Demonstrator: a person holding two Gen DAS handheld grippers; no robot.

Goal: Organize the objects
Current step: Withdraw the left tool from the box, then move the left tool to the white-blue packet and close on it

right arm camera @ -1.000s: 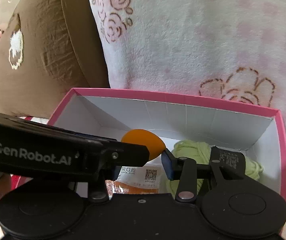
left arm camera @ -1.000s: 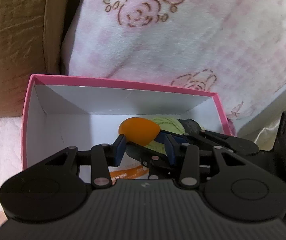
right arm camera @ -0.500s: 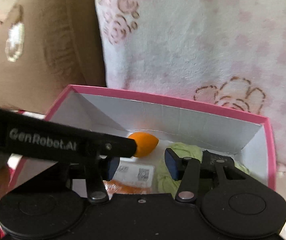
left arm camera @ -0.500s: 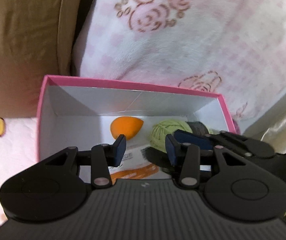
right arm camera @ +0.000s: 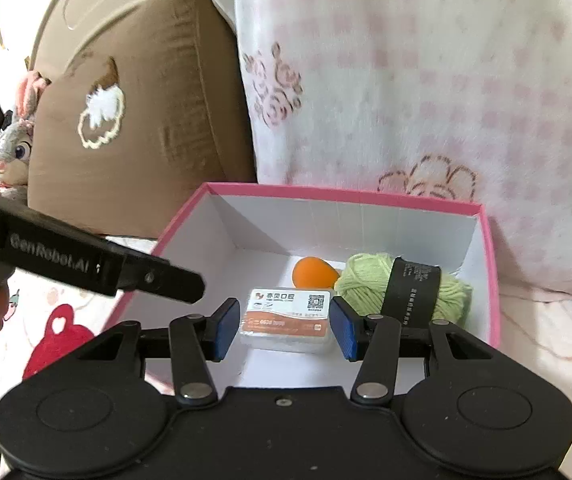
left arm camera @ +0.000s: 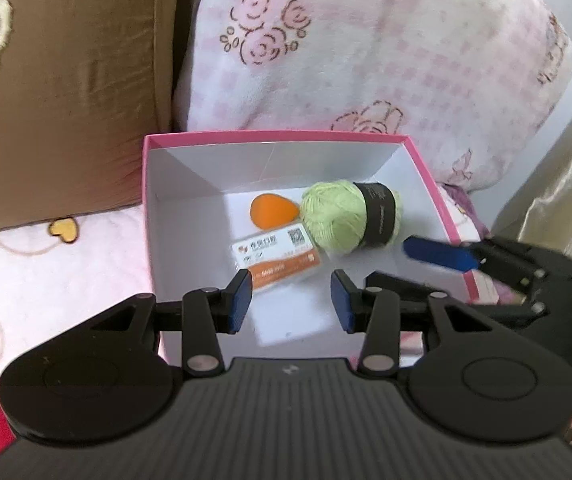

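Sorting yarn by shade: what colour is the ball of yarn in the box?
Light green yarn ball, with a black paper band; clearest in the left wrist view.

left claw [left arm camera: 290, 306]: black, blue pads | right claw [right arm camera: 281, 328]: black, blue pads

a pink box [left arm camera: 147, 208] with white walls sits open, past the fingers [left arm camera: 239, 301]. inside lie 3 things: an orange egg-shaped sponge [left arm camera: 273, 211] at the back, a green yarn ball [left arm camera: 336, 216] with a black band touching it on the right, and a small card pack [left arm camera: 275, 258] lying flat, nearest the fingers.
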